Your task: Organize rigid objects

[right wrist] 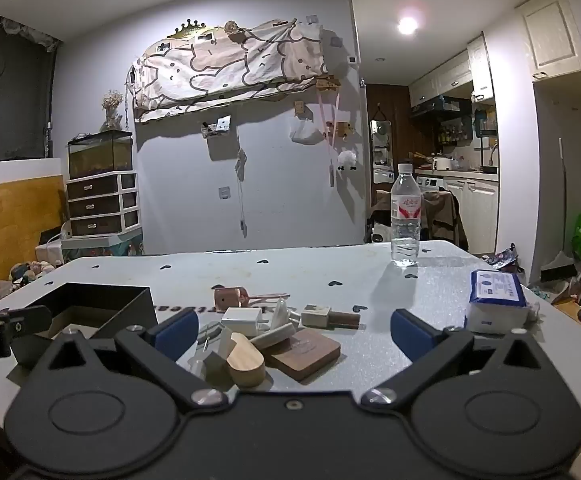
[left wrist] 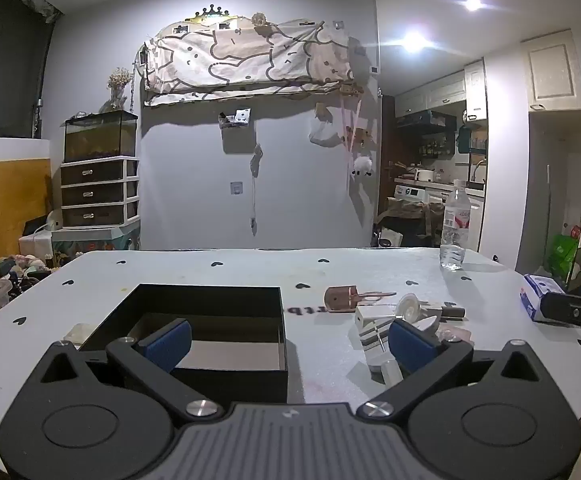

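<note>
An open black box [left wrist: 210, 300] sits on the white table, also in the right wrist view [right wrist: 102, 300]. A pile of small rigid objects lies to its right: a white charger [right wrist: 240, 317], a light wooden oval block [right wrist: 246, 364], a dark wooden square [right wrist: 306, 354], a white-and-brown plug block [right wrist: 330, 316] and a brown tag piece [right wrist: 230, 298]. The pile also shows in the left wrist view [left wrist: 390, 316]. My left gripper [left wrist: 288, 340] is open and empty over the box's near edge. My right gripper [right wrist: 290, 334] is open and empty just before the pile.
A clear water bottle [right wrist: 405, 216] stands at the table's far right. A blue-and-white tissue pack [right wrist: 496, 300] lies at the right edge. Drawers with a fish tank [left wrist: 98, 176] stand behind, left of the table. The right gripper's body shows at the left wrist view's right edge [left wrist: 574, 312].
</note>
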Demonstrator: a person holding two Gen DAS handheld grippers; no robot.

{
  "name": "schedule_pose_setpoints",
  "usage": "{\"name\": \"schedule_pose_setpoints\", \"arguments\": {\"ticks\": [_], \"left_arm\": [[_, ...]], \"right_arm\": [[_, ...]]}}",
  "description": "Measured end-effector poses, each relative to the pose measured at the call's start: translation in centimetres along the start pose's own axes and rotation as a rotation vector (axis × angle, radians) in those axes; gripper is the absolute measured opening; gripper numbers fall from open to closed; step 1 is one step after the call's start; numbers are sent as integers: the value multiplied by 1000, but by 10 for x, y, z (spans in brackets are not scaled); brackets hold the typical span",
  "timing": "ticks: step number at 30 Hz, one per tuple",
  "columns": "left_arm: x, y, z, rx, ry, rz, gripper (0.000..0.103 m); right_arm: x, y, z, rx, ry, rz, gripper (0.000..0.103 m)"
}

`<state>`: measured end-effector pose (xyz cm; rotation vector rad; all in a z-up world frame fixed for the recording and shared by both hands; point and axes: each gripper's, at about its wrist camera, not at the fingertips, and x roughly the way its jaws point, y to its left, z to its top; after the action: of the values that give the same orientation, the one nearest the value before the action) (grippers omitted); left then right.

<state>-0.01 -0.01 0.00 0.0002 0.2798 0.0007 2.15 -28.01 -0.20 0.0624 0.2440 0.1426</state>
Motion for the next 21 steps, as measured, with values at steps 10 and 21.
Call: {"name": "schedule_pose_setpoints", "arguments": {"ticks": [10, 21], "left_arm": [[0, 0, 0, -5, -2, -1, 103], [0, 0, 0, -8, 0, -4, 103]], "right_arm": [[-1, 0, 1, -5, -1, -2, 103], [0, 0, 1, -5, 1, -1, 103]]}}
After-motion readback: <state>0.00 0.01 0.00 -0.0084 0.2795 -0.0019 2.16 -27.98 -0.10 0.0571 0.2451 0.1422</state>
